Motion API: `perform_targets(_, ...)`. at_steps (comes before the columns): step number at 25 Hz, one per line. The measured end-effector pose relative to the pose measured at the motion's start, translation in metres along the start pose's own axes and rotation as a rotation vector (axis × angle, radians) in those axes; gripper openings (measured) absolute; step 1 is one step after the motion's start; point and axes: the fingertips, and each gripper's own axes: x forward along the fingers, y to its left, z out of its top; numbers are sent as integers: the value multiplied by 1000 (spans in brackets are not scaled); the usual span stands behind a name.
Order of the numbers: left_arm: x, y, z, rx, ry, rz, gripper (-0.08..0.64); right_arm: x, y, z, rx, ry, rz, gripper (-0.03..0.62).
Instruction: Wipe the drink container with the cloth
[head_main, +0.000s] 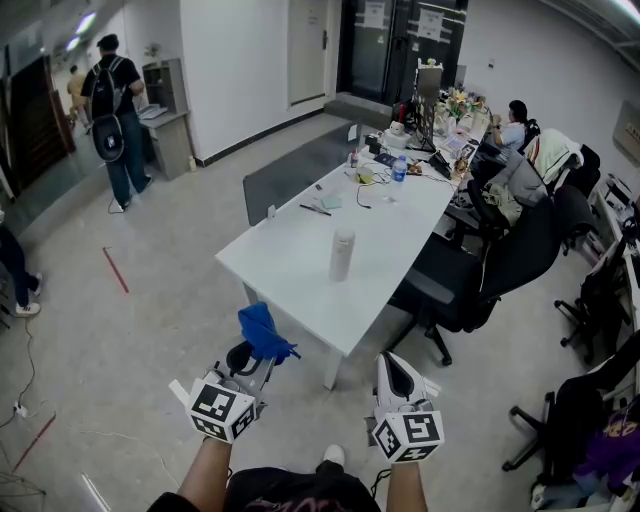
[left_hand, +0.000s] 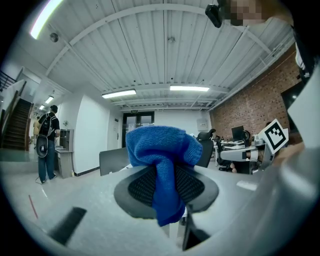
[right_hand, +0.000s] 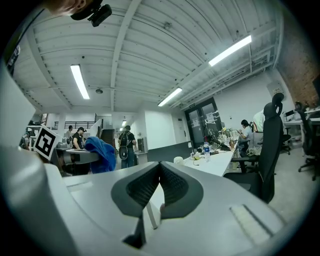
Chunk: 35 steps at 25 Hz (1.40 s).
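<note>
Head view: drink container (head_main: 343, 254) stands upright mid-counter (head_main: 290, 270). Both tools are held well short of it.

Left gripper view: left tool (head_main: 262, 352) is clenched on the blue cloth (head_main: 264, 332), which is bunched above the jaws. The container is not visible here.

Right gripper view: right tool (head_main: 398, 372) is clenched on nothing.

Likely next: approach, steady the container with the right tool, lead with the bunched cloth.

It is an open-plan office: a long white table (head_main: 290, 265) with black swivel chairs (head_main: 520, 250) along its right side, a person (head_main: 514, 122) seated at its far end, glass doors (head_main: 400, 45) beyond it.
</note>
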Motion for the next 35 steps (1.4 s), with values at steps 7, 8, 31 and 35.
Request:
perform_targets(7,36,-5,2,-14,5,24,92,16,-34,4,8,0,19,2)
perform_targets(8,41,-7,2,-14,6,28,93,17,-40,4,11,0,22,2)
perform_targets(31,113,-38,-7,-10,33,104,94,42,-125,3,28,13,100,2)
perform_targets(35,122,-35,-5,-1,33,97,94,50,-129,4,32,11,99,2)
